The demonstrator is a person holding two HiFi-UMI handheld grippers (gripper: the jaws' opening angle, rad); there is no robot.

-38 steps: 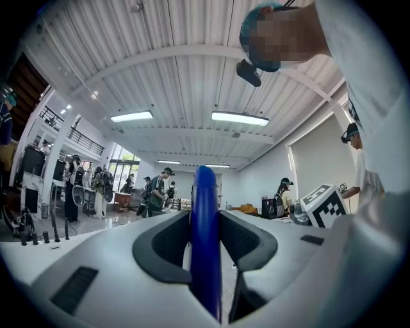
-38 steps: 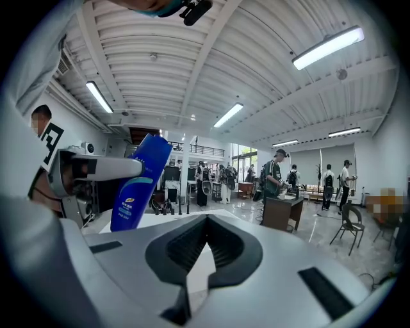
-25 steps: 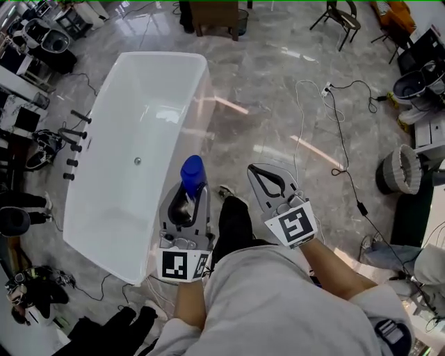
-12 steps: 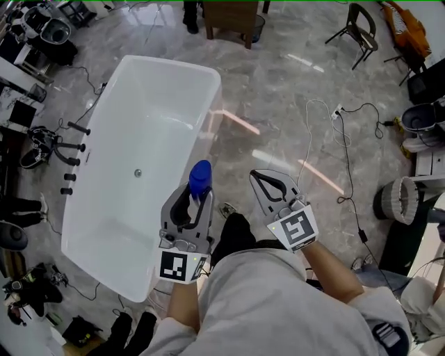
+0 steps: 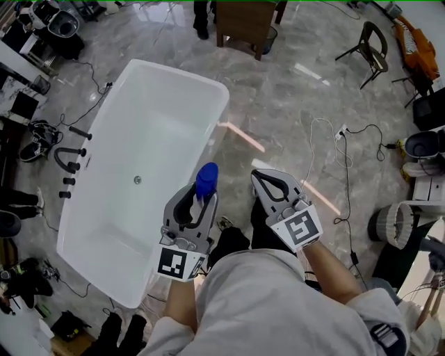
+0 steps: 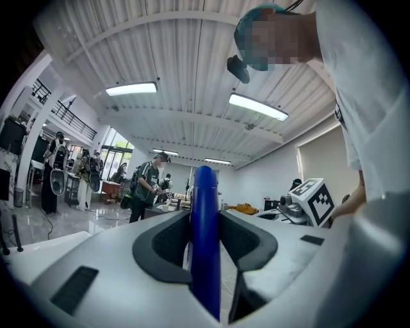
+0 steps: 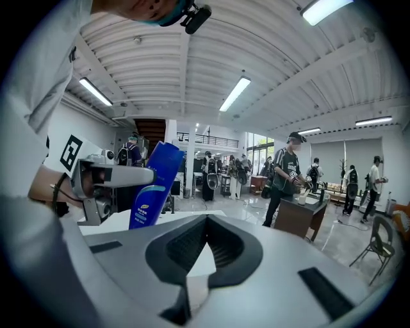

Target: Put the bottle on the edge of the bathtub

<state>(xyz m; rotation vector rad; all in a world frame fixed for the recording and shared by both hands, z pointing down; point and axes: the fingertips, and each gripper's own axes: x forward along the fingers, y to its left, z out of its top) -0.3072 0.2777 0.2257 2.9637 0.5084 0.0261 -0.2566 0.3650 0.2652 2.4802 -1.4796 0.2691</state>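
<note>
The blue bottle (image 5: pixel 206 178) is clamped in the left gripper (image 5: pixel 199 198); its label (image 7: pixel 148 202) is shown only from the shut, empty right gripper (image 5: pixel 263 176).

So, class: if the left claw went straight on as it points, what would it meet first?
Probably nothing close: the left claw, shut on the blue bottle, points level along the bathtub rim; depth unclear.

Looks like a large open hall used as a workshop or test space, not a home: freestanding white bathtub (image 5: pixel 160 125) alone on polished grey marble floor (image 5: pixel 292 118), loose cables (image 5: pixel 345 167) trailing across it, scattered chairs (image 5: pixel 373 43), a wooden desk (image 5: pixel 243 19), ribbed ceiling (image 6: pixel 192 64) with strip lights (image 7: pixel 234 94), a railed upper gallery (image 6: pixel 70 118), several people (image 7: pixel 285 173) standing about.
</note>
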